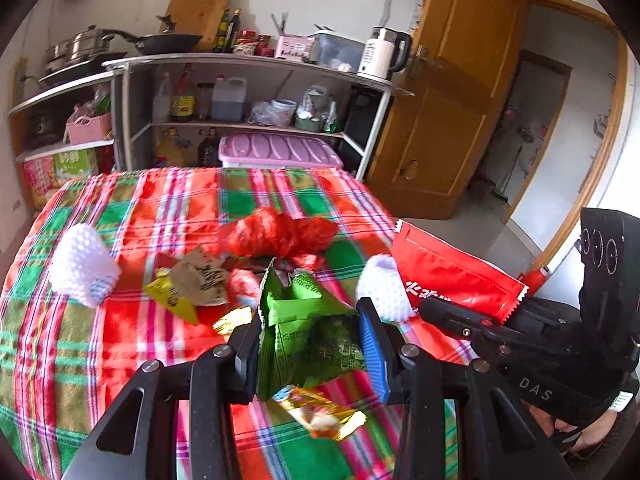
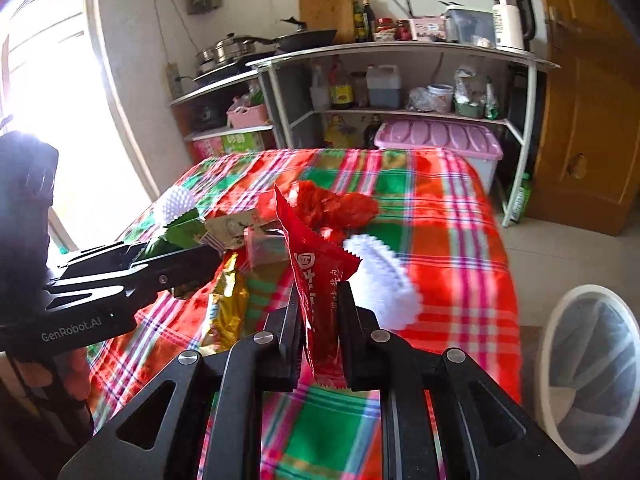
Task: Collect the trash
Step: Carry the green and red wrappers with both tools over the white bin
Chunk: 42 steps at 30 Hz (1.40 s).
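Holding a red packet [image 2: 316, 300] clamped upright, the right gripper [image 2: 320, 320] sits nearer the bin [image 2: 560, 320] (lower right); left gripper [image 1: 308, 340] fingers pinch a green wrapper [image 1: 304, 336].

Plaid-clothed table [image 1: 168, 208] — wrappers [image 1: 192, 284] (crumpled), foam nets [image 1: 82, 266].

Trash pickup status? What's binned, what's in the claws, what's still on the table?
Done: nothing visibly binned; the lined bin interior is too blurred to tell.
In hand: left claw shut on the green wrapper; right claw shut on the red packet.
Left: gold wrapper, two white foam nets, red mesh bag, brown paper scrap on the plaid table.
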Motion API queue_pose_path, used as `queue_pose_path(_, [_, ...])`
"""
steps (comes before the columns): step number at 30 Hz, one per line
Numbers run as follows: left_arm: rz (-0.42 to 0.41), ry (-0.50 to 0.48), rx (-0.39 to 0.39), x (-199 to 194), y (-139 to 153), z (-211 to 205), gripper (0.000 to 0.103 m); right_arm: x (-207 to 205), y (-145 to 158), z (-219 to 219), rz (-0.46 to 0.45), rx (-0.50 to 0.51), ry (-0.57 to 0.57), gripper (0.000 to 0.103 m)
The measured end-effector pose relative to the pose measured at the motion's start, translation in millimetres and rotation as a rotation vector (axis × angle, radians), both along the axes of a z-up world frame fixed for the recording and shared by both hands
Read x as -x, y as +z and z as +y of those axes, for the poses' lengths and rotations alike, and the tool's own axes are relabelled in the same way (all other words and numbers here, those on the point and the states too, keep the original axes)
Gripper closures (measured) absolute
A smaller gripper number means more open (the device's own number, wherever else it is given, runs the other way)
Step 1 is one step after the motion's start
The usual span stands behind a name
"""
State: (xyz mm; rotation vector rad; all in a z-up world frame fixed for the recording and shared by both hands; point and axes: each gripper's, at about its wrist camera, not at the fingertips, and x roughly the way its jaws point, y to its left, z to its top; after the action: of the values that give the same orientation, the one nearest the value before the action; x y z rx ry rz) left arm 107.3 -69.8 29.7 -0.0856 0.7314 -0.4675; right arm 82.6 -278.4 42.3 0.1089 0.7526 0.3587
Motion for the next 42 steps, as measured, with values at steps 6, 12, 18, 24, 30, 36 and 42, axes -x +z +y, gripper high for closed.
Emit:
queue_pose_path(6, [-0.022, -0.071, -0.004, 3, 11, -38, 0.061, 16, 12, -45, -0.027, -0.012, -0.096, 0.087])
queue_pose_path(12, [-0.041, -0.135, -0.008, 7, 20, -79, 0.061, 26, 22, -87, -0.041, 0.002, -0.186, 0.087])
queue_pose_path(18, [-0.039, -0.225, -0.012, 6, 23, -130, 0.061, 36, 23, -138, -0.032, 0.007, -0.290, 0.087])
queue_pose_path(24, [-0.013, -0.322, 0.018, -1, 19, -180, 0.061, 46, 17, -184, -0.001, 0.034, -0.377, 0.087])
queue_pose_path(30, [0.032, -0.412, 0.020, -7, 6, -237, 0.060, 51, -2, -222, 0.047, 0.053, -0.455, 0.087])
queue_pose_path(36, [0.092, -0.481, 0.036, -12, -12, -282, 0.060, 55, -26, -253, 0.109, 0.069, -0.518, 0.087])
queue_pose_path(42, [0.134, -0.488, -0.006, -17, -32, -314, 0.060, 47, -49, -276, 0.162, 0.080, -0.542, 0.087])
